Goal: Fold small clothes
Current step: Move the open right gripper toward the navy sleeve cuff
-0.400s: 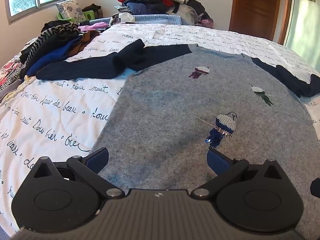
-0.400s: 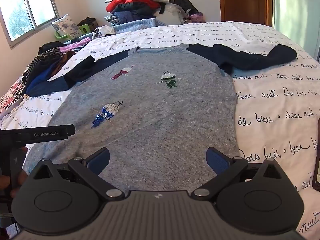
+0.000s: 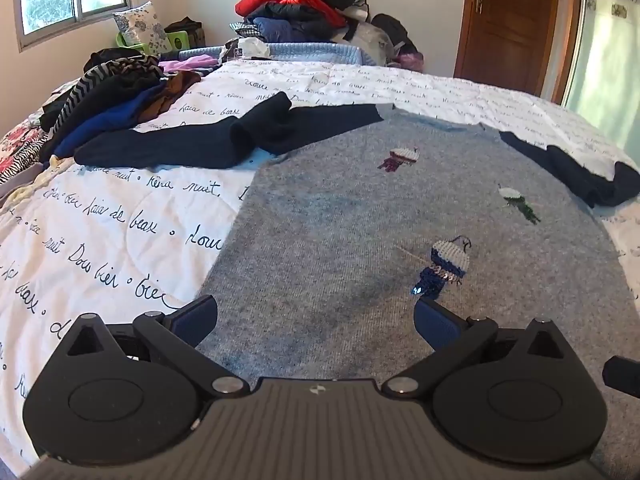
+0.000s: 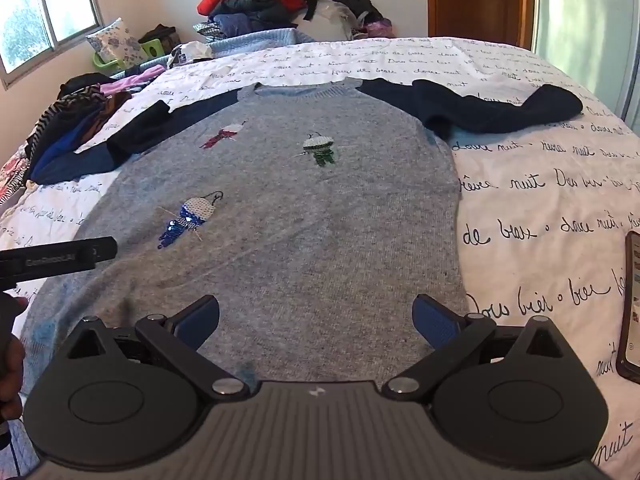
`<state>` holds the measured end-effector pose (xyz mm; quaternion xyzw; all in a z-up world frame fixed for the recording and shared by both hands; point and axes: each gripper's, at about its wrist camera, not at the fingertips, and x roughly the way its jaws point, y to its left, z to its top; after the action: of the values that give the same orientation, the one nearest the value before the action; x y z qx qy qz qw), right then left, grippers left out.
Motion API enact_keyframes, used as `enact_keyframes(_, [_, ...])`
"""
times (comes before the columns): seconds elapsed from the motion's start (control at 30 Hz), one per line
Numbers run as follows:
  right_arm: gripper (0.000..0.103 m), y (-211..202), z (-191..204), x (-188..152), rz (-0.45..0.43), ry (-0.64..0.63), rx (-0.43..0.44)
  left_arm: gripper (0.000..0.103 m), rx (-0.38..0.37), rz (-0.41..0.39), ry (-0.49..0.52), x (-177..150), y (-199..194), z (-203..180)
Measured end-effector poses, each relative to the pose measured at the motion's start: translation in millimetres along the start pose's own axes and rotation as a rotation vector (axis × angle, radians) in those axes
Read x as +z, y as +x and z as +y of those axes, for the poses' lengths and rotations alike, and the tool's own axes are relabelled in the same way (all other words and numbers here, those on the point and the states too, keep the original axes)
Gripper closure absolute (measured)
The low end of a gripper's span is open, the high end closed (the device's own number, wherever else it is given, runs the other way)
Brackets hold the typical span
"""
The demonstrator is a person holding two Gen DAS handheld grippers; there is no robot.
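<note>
grey sweater (image 4: 304,216) with navy sleeves is lying face up and spread flat on the white quilt (image 4: 540,200), collar toward the far end, hem nearest both cameras. left gripper (image 3: 316,320) and right gripper (image 4: 316,320) are both hovering over the hem end with jaws standing wide apart, nothing between the pads.

judgement: the first fold is not yet begun. to do it well, the left sleeve (image 3: 224,144) is needing straightening first, since it is lying doubled over on itself; the right sleeve (image 4: 492,108) is lying out sideways. each gripper should be pinching only a sleeve cuff or a side edge, then carrying it inward across the chest without dragging the body.

writing: the quilt is carrying cursive script, reading roughly "de beaux", "nuit", "bien". the left gripper's housing, seen in the right wrist view, is bearing white lettering, too blurred to read. a phone (image 4: 632,304) is lying at the right edge.
</note>
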<state>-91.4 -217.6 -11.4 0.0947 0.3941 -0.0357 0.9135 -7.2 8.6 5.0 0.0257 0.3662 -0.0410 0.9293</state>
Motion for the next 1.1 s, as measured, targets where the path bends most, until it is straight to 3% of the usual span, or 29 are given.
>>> enact_keyframes(0.33, [0.000, 5, -1, -1, 0.017, 0.004, -0.004, 0.000, -0.037, 0.002, -0.018, 1, 0, 4])
enact_keyframes(0.53, [0.000, 7, -5, -1, 0.021, 0.019, -0.003, 0.000, 0.028, -0.010, 0.049, 1, -2, -6])
enact_keyframes(0.73, [0.000, 9, -7, 0, 0.026, 0.036, 0.002, 0.000, -0.026, -0.011, 0.032, 2, -5, -6])
enact_keyframes(1.1, [0.000, 9, -9, -1, 0.023, 0.044, 0.019, 0.000, 0.060, 0.002, 0.027, 3, -2, -4])
